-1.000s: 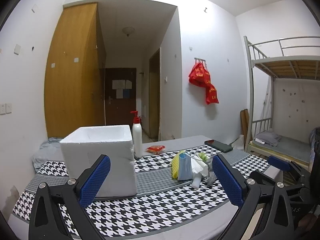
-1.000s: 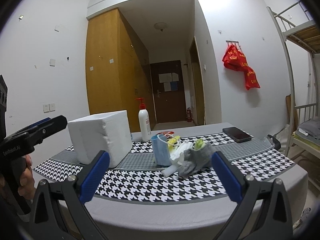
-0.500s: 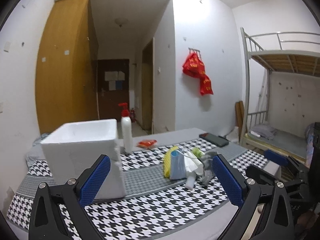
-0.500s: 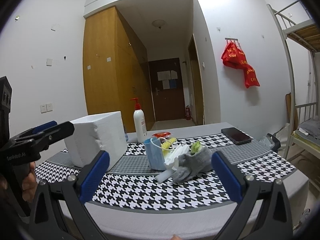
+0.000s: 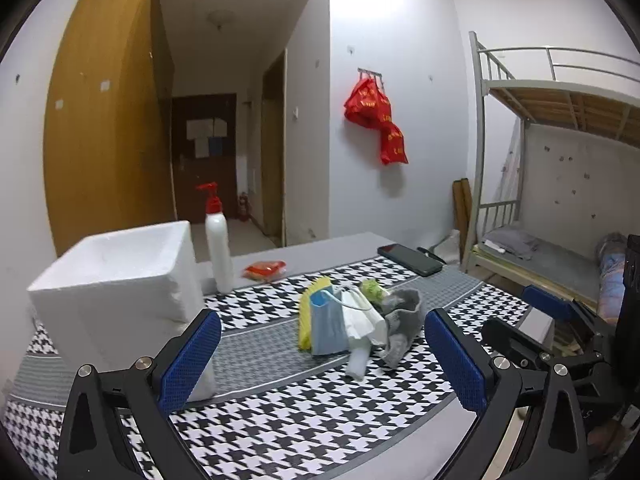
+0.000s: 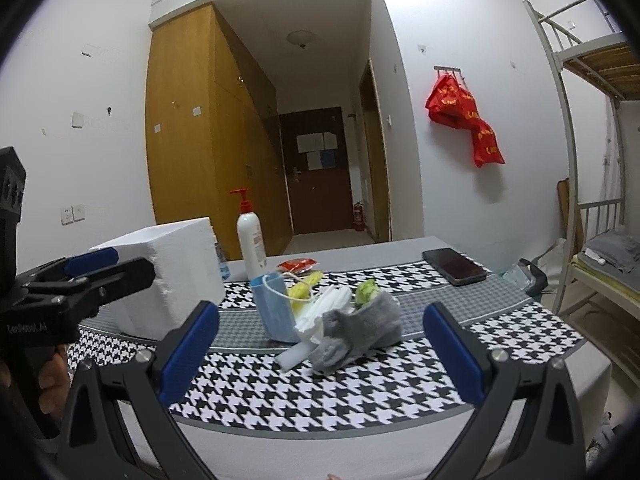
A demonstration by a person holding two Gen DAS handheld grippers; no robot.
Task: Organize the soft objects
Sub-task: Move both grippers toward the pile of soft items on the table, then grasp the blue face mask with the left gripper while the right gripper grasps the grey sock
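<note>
A table (image 5: 280,432) covered with a black-and-white houndstooth cloth crossed by grey bands fills the lower part of both views. Near its middle lies a small heap of soft things touching one another: a blue face mask (image 5: 327,326) standing on edge, a yellow cloth (image 5: 308,316) just behind it, white tissue (image 5: 362,330), a grey sock (image 5: 402,326) and a bit of green (image 5: 371,290) at the back. To the left of the heap sits a white foam box (image 5: 116,288), open at the top, with a white pump bottle (image 5: 218,246) with a red head just beside it. A small red packet (image 5: 266,269) lies behind the heap, and a dark phone (image 5: 410,259) rests near the far right edge.

The left gripper (image 5: 320,356) is spread wide with nothing between its blue pads, held over the near edge of the table. The right gripper (image 6: 318,350) is likewise spread wide and empty, facing the heap from the near side.

Behind the table are white walls, a tall wooden wardrobe (image 6: 192,128), a hallway ending in a dark door (image 6: 318,168), red bags (image 6: 464,114) hanging on a wall hook and a metal bunk bed (image 5: 552,152) on the right.
</note>
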